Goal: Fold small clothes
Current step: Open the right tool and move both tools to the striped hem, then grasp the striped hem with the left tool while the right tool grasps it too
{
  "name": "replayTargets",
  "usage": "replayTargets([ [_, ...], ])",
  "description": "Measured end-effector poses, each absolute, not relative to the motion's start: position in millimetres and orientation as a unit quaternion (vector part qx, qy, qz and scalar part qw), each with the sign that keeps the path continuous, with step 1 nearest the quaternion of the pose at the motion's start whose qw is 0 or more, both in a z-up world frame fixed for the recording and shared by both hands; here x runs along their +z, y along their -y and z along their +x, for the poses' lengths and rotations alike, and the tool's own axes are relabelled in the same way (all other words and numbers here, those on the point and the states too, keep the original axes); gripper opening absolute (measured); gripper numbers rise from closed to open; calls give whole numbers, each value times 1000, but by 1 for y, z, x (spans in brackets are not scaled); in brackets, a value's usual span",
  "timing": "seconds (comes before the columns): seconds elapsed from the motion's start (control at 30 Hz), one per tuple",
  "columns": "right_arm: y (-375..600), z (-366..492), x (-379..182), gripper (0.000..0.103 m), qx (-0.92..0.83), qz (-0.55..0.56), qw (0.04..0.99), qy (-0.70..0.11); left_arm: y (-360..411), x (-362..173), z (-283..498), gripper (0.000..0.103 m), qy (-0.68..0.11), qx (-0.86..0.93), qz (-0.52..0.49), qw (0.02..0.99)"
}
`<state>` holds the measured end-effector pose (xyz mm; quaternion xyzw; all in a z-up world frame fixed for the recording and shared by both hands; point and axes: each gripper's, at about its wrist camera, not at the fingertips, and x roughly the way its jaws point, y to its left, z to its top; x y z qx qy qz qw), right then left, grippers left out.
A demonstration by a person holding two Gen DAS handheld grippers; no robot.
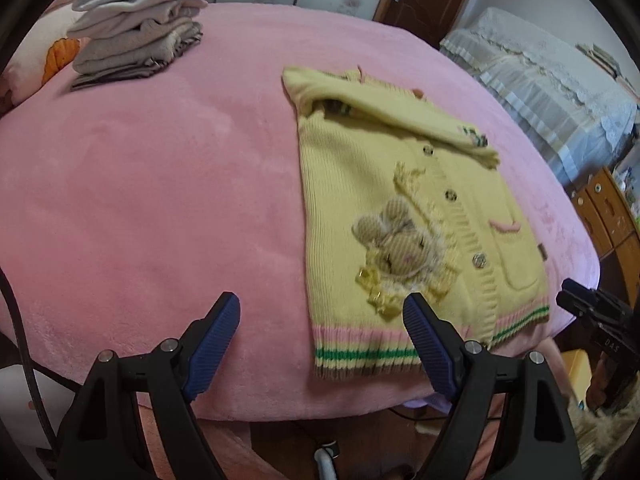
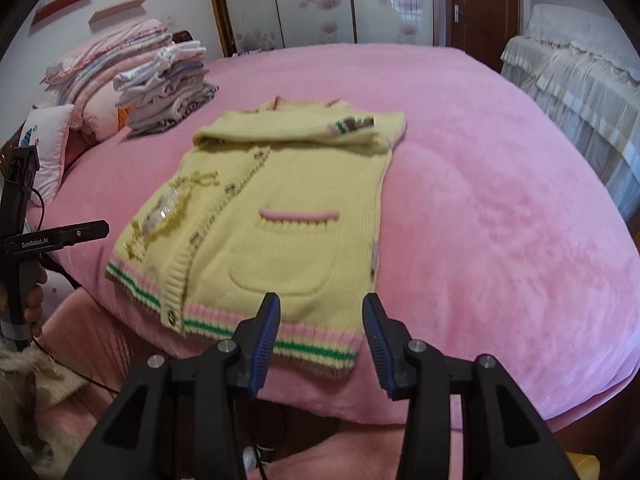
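Left wrist view, garment: The yellow cardigan (image 1: 404, 216) lies flat on the pink bed (image 1: 160, 200), buttoned side up, both sleeves folded across the chest at the far end.
Left wrist view, long axis: It runs from the striped hem (image 1: 360, 354) at the near bed edge away to the collar.
Left wrist view, my left jaws: The left gripper (image 1: 322, 320) stands wide apart with nothing between the pads. The hem's left corner sits just ahead, between the two pads and closer to the right-hand one.
Left wrist view, other items: A stack of folded clothes (image 1: 136, 32) sits far left, well apart from the cardigan.
Right wrist view, garment: The same cardigan (image 2: 288, 200) lies straight ahead, its pocket (image 2: 280, 264) just beyond the jaws.
Right wrist view, my right jaws: The right gripper (image 2: 320, 320) is partly apart and empty, over the hem's right corner (image 2: 340, 356). I cannot tell whether the pads touch the knit.
Right wrist view, other hand: The left tool (image 2: 56, 236) is at the far left, beside the hem's other corner.
Judgement, next move: Each hand is near its own hem corner. The fold probably carries the hem along the long axis toward the collar.
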<state>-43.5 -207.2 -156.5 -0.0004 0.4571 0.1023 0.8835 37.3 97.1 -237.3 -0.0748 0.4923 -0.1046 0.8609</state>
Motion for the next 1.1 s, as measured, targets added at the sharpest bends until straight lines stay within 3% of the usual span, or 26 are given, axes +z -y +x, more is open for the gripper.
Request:
replayTargets([
  [0.57, 215, -39, -193, 43, 100, 23, 858, -504, -86, -264, 48, 82, -516, -125, -66, 845],
  [0.7, 217, -36, -196, 43, 101, 33, 855, -508, -77, -264, 49, 78, -518, -143, -55, 842],
  [1.1, 224, -29, -203, 43, 108, 62, 848, -515, -88, -279, 52, 78, -522, -164, -96, 831],
])
